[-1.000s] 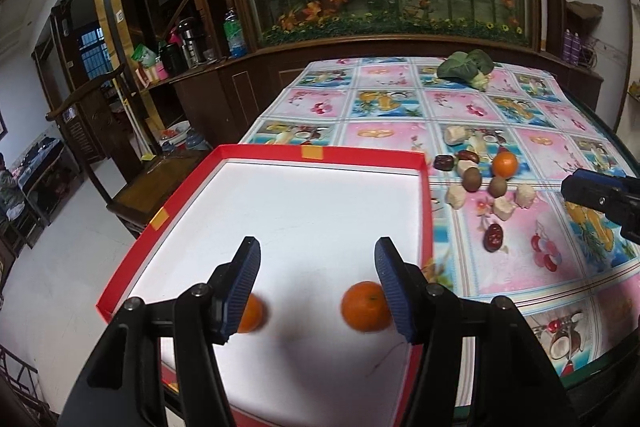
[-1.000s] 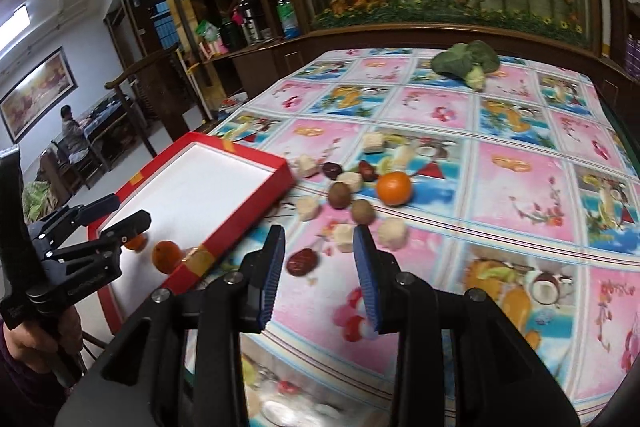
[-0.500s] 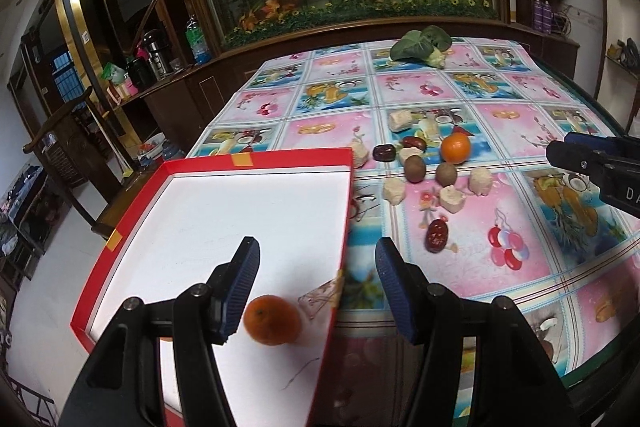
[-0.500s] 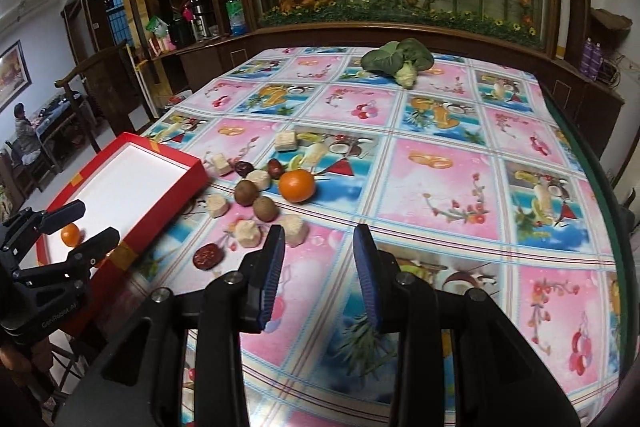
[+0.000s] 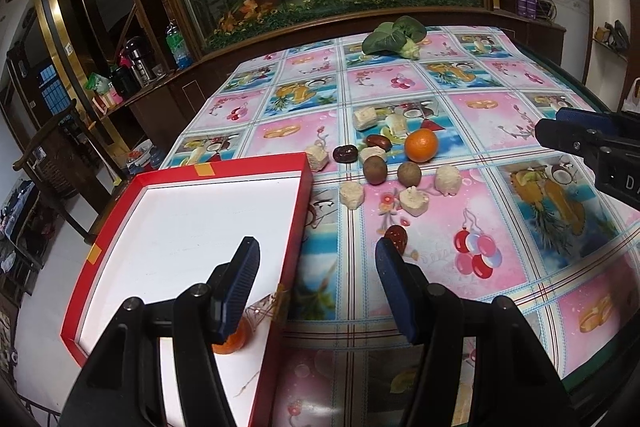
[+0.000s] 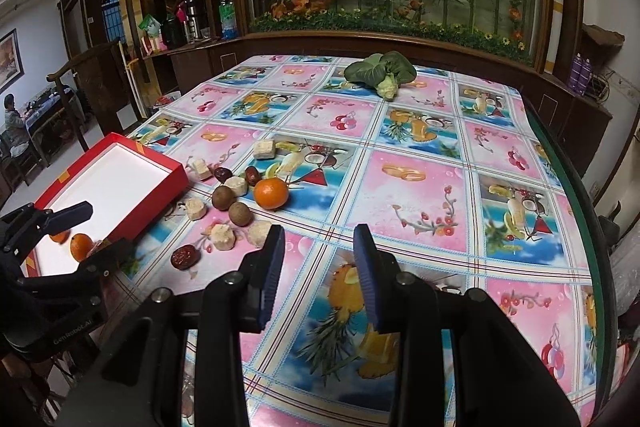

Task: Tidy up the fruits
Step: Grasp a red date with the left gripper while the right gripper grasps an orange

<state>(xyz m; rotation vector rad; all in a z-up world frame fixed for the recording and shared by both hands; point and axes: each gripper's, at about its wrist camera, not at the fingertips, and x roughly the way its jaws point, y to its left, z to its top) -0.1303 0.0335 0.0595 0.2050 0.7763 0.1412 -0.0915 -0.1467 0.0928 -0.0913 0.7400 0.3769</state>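
The table under its glossy fruit-printed pink and blue cloth (image 6: 416, 179) bears the shallow red cardboard tray with a white floor (image 5: 192, 223) at its left edge; the left gripper (image 5: 316, 287) has swung away from over the tray toward the cloth, jaws apart and empty; the right gripper (image 6: 320, 267) hovers over bare cloth, jaws narrowly apart, holding nothing; two small oranges (image 6: 80, 246) now lie in the tray; a third orange (image 5: 421, 145) waits in the loose heap with brown round fruits (image 5: 375, 169) and red dates (image 5: 396, 235), so sorting has barely begun.
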